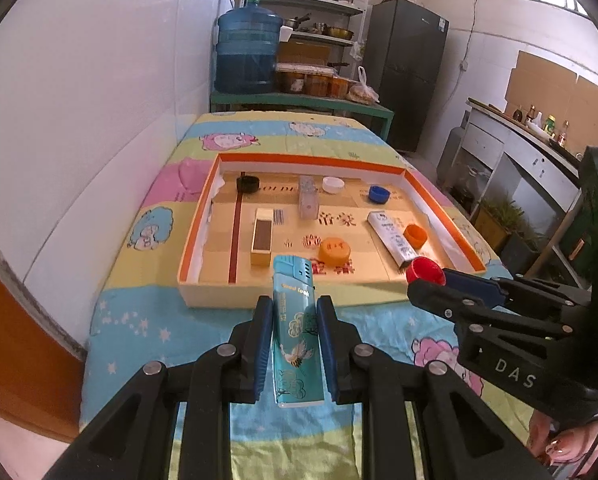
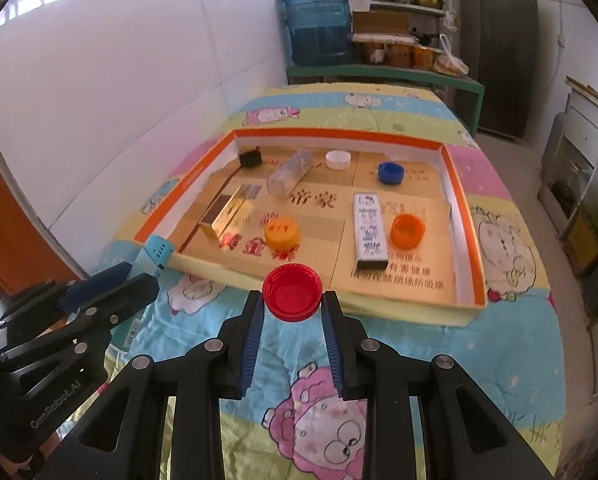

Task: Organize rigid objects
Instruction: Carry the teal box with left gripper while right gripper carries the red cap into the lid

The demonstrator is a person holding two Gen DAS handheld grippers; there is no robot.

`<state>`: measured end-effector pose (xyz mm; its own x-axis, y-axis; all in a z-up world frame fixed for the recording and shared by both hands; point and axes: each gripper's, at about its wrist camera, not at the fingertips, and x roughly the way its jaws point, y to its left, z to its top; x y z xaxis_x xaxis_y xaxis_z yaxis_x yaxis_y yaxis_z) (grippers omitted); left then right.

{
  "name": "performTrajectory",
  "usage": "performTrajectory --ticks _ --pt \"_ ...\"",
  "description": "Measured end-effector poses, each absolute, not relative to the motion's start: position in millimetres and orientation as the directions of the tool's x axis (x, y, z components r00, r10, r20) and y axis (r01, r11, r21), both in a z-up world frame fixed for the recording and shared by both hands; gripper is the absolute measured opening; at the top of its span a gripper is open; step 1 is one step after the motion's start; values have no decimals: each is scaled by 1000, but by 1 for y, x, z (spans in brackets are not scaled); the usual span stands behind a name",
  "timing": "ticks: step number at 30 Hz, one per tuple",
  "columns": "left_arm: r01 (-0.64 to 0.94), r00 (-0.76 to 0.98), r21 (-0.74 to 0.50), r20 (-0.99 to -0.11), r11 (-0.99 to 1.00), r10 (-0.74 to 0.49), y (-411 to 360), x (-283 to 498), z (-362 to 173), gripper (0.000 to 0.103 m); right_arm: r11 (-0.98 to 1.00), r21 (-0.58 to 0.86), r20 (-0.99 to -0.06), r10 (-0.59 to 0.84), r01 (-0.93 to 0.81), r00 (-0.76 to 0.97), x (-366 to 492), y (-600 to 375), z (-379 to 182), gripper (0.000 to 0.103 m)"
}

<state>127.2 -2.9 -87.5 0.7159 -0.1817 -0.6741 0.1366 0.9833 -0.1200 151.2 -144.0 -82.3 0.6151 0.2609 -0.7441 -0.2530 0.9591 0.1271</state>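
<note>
My left gripper [image 1: 295, 304] is shut on a teal lighter [image 1: 297, 332] printed with a crane, held upright above the bedspread just short of the box's near wall. My right gripper [image 2: 293, 300] is shut on a red bottle cap [image 2: 293, 292], hollow side up, also in front of the near wall; the cap [image 1: 425, 270] also shows at the right of the left wrist view. The shallow orange-rimmed cardboard box [image 1: 311, 159] holds black [image 1: 247, 184], white [image 1: 333, 185], blue [image 1: 379, 194] and two orange caps [image 1: 334, 250], a gold box [image 1: 261, 236], a clear case [image 1: 307, 197] and a white carton [image 1: 391, 236].
The box lies on a table covered with a cartoon bedspread [image 2: 379, 360]. A white wall runs along the left. Behind the table stand a blue water jug [image 1: 246, 52], shelves and a dark fridge [image 1: 411, 72]. A counter [image 1: 531, 136] lies to the right.
</note>
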Motion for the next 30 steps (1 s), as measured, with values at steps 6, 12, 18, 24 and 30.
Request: performTrajectory --ticks 6,12,18,24,30 --pt "131 719 -115 -673 985 -174 -4 138 -83 23 960 129 -736 260 -247 625 162 -153 -76 30" --pt "142 712 -133 -675 981 -195 -5 153 -81 23 961 125 -731 257 -247 632 174 -162 -71 30" --pt "136 712 -139 -675 981 -194 -3 175 -76 23 961 124 -727 258 -248 636 190 -169 -67 30" --pt "128 721 -110 -672 986 -169 2 205 -66 22 959 117 -726 260 -258 637 215 -169 -62 30" --pt "138 693 -123 -696 983 -185 5 242 -63 22 952 130 -727 283 -279 626 243 -165 -59 30"
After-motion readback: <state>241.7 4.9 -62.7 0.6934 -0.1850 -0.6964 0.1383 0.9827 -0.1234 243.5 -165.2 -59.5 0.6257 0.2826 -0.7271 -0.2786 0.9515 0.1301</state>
